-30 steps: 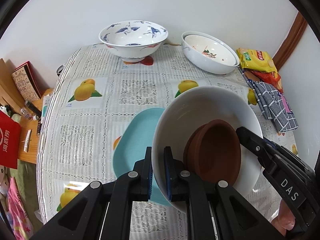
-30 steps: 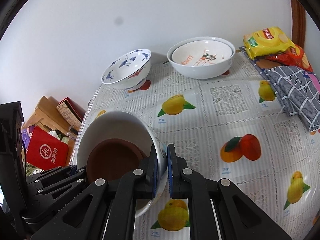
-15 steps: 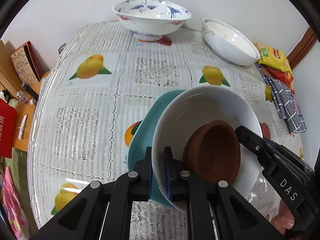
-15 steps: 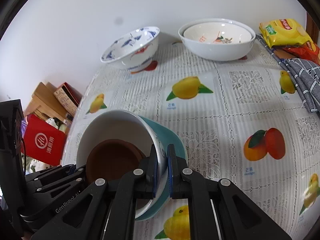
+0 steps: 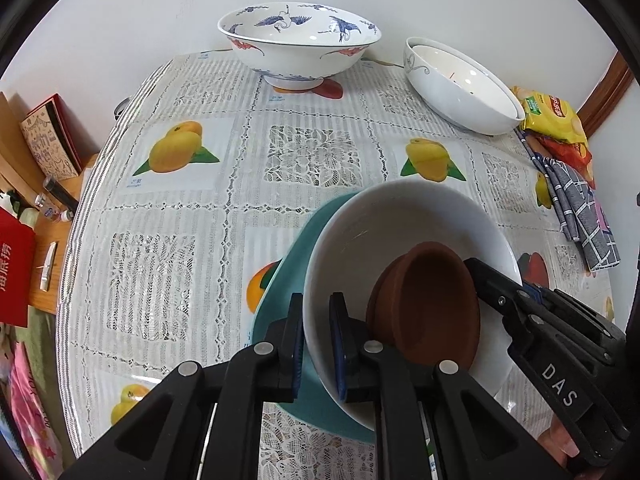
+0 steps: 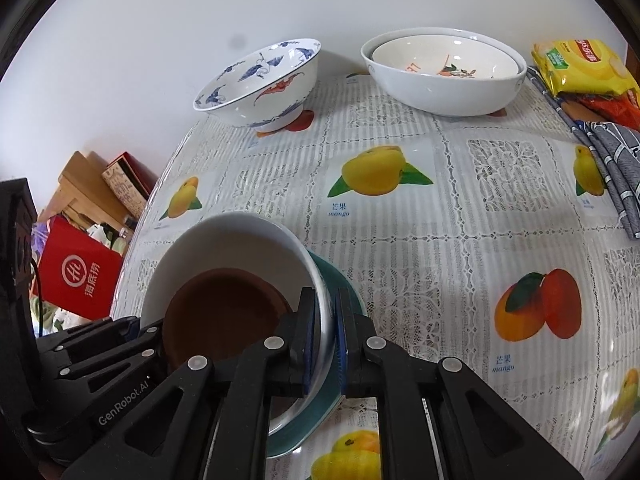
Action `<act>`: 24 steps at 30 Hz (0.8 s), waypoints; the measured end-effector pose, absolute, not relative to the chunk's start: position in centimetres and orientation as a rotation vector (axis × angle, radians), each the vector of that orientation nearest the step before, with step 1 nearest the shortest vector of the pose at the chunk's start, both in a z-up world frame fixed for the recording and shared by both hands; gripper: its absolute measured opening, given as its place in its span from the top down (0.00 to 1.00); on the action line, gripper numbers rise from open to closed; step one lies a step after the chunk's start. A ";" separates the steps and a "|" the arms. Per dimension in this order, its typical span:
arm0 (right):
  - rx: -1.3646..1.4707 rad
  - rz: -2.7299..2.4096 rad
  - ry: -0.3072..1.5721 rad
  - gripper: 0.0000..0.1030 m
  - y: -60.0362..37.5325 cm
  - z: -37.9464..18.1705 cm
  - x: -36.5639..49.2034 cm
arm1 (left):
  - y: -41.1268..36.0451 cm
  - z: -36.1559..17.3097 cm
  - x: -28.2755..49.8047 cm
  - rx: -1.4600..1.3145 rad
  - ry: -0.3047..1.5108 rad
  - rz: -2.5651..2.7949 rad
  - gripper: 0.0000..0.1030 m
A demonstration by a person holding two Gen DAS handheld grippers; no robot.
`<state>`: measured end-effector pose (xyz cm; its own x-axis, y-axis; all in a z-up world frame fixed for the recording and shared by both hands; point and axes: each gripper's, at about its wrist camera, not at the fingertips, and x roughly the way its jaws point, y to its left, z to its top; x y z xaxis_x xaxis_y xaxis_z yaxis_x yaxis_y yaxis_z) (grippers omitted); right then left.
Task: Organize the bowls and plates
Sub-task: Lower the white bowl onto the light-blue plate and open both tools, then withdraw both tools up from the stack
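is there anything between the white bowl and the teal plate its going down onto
Nothing visible. The white bowl, with the brown bowl nested inside, is clamped at opposite rims by the left gripper and right gripper, directly above the teal plate. The plate's visible surface is bare.

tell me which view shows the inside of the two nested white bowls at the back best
The right wrist view: the nested white bowls face the camera, showing the inner bowl's printed interior. The left wrist view shows them tilted, mostly outer wall.
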<state>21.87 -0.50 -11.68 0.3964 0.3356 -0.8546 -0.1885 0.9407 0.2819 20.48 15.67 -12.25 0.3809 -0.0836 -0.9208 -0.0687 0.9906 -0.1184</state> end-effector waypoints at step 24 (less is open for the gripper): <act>-0.034 0.163 0.950 0.52 -5.3 -2.6 15.0 | 12.5 -4.8 13.3 -0.060 1.013 0.004 0.61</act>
